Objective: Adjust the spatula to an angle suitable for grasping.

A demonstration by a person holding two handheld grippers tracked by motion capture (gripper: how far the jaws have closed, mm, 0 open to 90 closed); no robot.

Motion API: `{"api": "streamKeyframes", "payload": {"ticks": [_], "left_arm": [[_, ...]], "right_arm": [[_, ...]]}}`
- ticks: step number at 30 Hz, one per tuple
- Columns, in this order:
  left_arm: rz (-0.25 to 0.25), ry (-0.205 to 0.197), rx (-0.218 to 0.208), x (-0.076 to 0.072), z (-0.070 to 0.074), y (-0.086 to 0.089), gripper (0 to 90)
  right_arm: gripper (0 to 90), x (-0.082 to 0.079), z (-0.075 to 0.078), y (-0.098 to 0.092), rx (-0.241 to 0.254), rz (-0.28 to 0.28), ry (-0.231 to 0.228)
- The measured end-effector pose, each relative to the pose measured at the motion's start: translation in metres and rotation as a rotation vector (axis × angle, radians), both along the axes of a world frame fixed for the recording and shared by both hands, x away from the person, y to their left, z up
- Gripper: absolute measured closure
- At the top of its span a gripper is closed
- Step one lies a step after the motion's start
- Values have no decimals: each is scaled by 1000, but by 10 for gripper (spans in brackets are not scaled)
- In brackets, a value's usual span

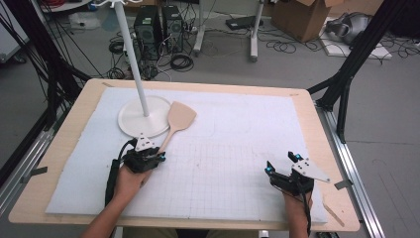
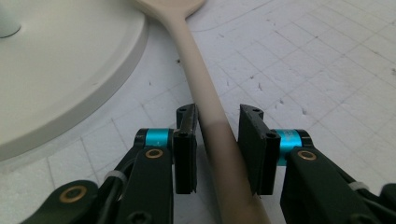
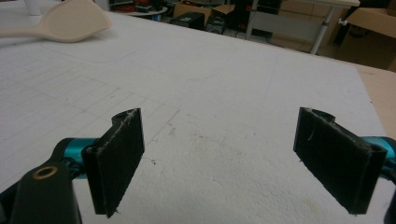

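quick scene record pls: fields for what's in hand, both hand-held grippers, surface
object: wooden spatula, lying on the mat, blade beside the stand base
left hand-held gripper: jaws around the spatula handle, pads at or nearly on it
right hand-held gripper: open, nothing between jaws, apart from the spatula
surface: white gridded mat on wooden table

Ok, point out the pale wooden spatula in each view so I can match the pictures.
High view: the pale wooden spatula lies left of centre on the white mat, blade by the round white stand base, handle running down to the left gripper.
Left gripper view: its handle runs up the middle between the black jaws, blade cut off at the top edge.
Right gripper view: top left corner, lying far off.
Shared landmark: the white gridded foam mat.
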State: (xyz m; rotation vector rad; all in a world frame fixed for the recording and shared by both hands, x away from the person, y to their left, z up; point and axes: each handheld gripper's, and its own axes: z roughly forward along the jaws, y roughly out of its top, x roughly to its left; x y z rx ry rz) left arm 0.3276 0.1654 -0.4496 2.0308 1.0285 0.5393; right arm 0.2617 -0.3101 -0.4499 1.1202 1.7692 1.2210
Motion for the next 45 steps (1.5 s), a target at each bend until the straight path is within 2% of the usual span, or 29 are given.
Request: {"api": "streamKeyframes", "payload": {"ticks": [2,3,4,6,9,12,16,19,26,29,33,41,45], "left_arm": [[21,-5,-14,1,0,3,724],[18,4,-28,2,0,5,725],[10,-4,-25,1,0,5,726],[-19,-11,-5,-1,1,5,728],[-73,-10,-14,-2,1,2,734],[-114,-21,4,-5,2,-2,735],[-171,-16,-12,-6,5,-2,737],[-194,-8,-19,-5,8,0,739],[-249,-12,-64,-4,11,4,742],[-301,-16,-85,-5,11,3,744],[-372,-20,-65,-5,13,-1,745],[-443,-16,-87,-5,11,-2,748],[-497,-1,-62,-4,14,-7,750]], "right_arm": [[148,0,0,0,-2,0,-2],[148,0,0,0,-2,0,-2],[148,0,0,0,-1,1,-2],[148,0,0,0,-2,0,-3],[148,0,0,0,-2,-1,0],[148,0,0,0,-1,-1,-1],[148,0,0,0,2,-2,1],[148,0,0,0,3,-2,1],[148,0,0,-1,11,-4,2],[148,0,0,-1,13,-4,3],[148,0,0,-1,13,-4,1],[147,0,0,-1,16,-5,1],[147,0,0,-1,17,-4,4]]}}
